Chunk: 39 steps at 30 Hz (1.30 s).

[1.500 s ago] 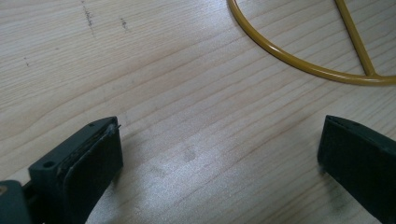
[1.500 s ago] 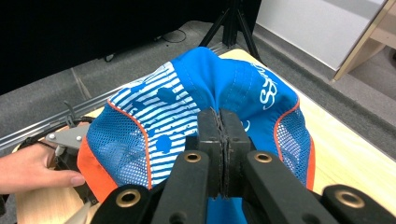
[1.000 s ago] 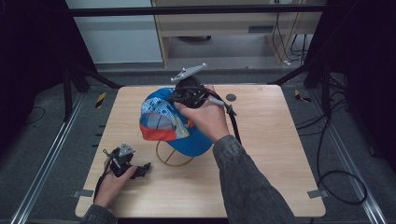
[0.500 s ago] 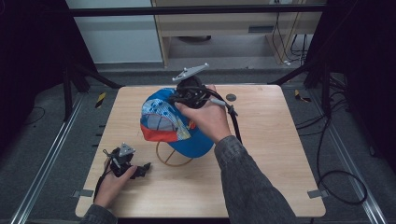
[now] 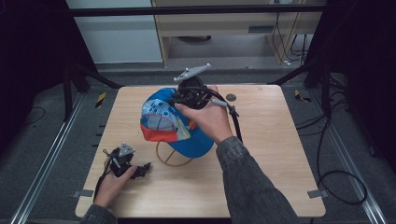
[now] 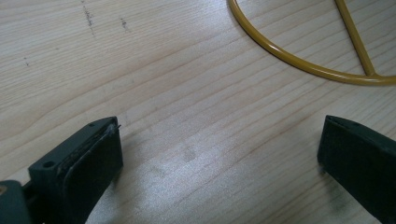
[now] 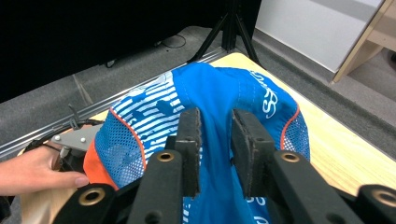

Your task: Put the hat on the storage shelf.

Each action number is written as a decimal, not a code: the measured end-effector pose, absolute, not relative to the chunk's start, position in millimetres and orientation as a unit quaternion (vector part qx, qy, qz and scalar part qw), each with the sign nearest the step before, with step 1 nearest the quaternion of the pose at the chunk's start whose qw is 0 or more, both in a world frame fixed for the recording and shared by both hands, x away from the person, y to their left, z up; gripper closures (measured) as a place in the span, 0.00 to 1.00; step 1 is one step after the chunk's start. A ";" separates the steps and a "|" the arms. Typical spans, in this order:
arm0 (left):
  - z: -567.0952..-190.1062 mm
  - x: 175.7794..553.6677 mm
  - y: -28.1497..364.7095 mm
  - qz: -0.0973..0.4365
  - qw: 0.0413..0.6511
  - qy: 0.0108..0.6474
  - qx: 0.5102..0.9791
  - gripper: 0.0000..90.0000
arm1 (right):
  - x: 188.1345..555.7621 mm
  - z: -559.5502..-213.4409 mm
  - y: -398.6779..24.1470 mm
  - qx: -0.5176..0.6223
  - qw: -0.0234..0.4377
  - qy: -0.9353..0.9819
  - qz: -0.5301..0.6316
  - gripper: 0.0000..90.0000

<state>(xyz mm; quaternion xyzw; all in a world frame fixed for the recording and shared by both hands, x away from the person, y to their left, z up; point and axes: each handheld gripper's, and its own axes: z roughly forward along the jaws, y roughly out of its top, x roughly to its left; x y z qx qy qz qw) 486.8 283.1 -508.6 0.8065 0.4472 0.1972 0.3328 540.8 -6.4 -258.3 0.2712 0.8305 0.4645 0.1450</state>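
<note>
Pale wooden bench. My right tool pinches blue cap above wire stand; left tool rests released. Next, I judge: seat cap squarely.

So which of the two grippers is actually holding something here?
The right gripper: its jaws pinch a fold of the blue cap. The left gripper rests open over bare wooden table, beside the yellow wire stand.

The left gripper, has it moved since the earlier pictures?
No. In the high view the left gripper sits at the same spot near the table's front left corner, beside the wire ring.
</note>
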 end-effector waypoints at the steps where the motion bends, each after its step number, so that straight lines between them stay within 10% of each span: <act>1: -508.6 486.8 283.1 0.197 0.333 0.447 0.806 0.00 | 540.5 -258.2 -6.6 0.271 0.145 0.830 0.465 0.78; 39: -508.9 486.9 283.1 0.198 0.334 0.447 0.806 0.00 | 515.9 -269.2 -71.0 0.299 0.203 0.807 0.467 0.08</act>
